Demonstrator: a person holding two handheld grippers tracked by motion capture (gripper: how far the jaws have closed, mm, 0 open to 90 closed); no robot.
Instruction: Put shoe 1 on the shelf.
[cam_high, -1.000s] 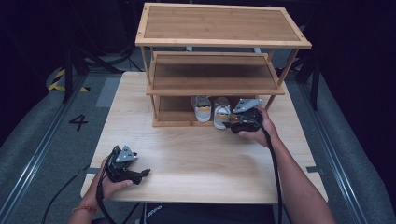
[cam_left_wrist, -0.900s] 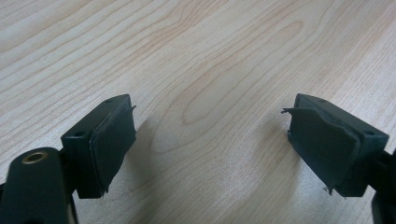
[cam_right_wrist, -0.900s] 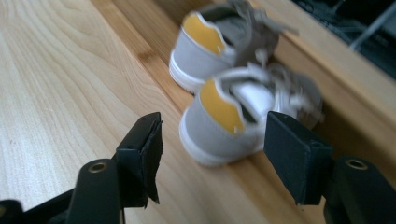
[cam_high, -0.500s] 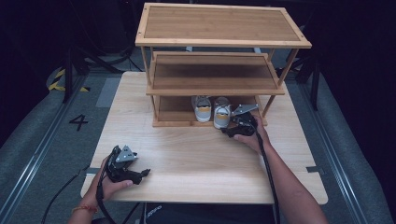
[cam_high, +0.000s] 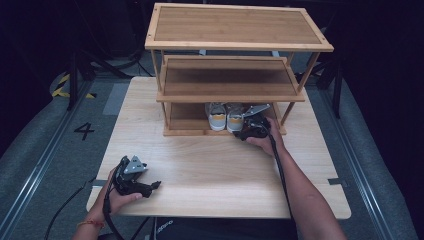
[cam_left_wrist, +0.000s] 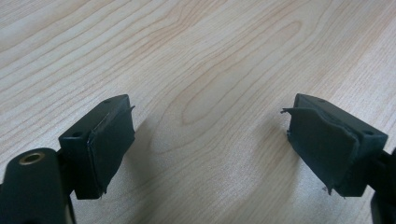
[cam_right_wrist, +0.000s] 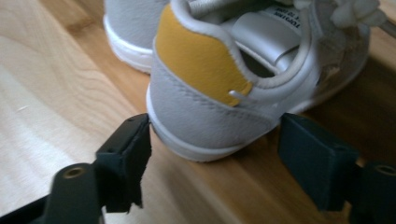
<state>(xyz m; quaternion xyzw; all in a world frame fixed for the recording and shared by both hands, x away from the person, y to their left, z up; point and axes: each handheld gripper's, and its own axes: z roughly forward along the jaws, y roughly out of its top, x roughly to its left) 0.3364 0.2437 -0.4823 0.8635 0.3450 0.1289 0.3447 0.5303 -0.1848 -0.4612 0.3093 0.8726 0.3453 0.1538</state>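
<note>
While the left gripper (cam_high: 150, 187) rests low on the near left part of the pale wooden worktop (cam_high: 215, 165), held in the person's left hand (cam_high: 117, 197), its jaws stand wide apart with bare wood grain between them in the left gripper view. A three-tier bamboo rack (cam_high: 235, 45) stands at the far side of the worktop. On its bottom shelf sit two small grey shoes side by side, heels toward the person: the left shoe (cam_high: 216, 116) and the right shoe (cam_high: 235, 118), each with a mustard-yellow heel tab. The right gripper (cam_high: 243, 131), in the right hand (cam_high: 267, 140), reaches to the front edge of that shelf. In the right gripper view its jaws are spread wide on either side of the right shoe's heel, the left jaw just beside the sole and the other a little apart from it.
</note>
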